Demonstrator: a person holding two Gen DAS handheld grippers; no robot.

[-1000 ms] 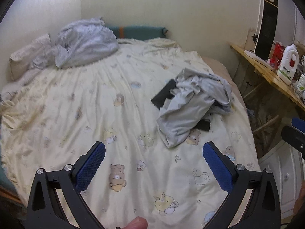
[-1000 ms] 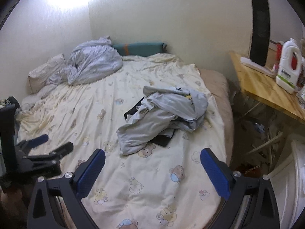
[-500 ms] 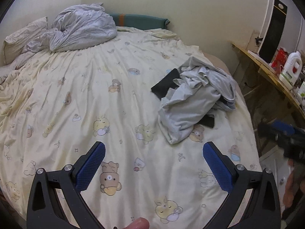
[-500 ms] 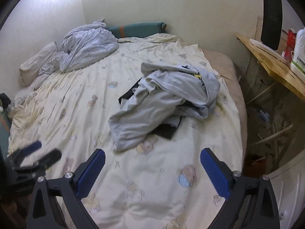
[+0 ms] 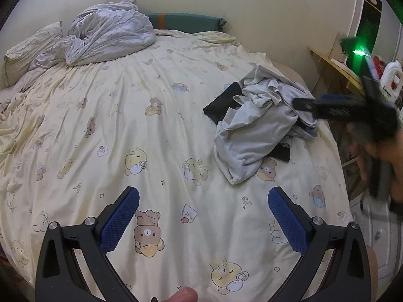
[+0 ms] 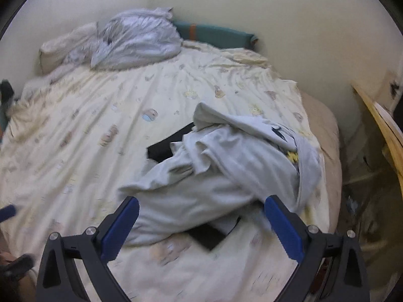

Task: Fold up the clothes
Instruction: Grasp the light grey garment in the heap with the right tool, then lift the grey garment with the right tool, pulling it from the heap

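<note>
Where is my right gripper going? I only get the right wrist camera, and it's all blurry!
Observer: In the left wrist view, your right gripper reaches over the far side of the grey clothes pile.
Operator: What's on the wooden shelf?
Observer: A white bottle stands on the wooden shelf; your view cuts it off.
Operator: And my left gripper?
Observer: The left gripper hovers open over a brown bear print on the sheet, short of the pile.
</note>
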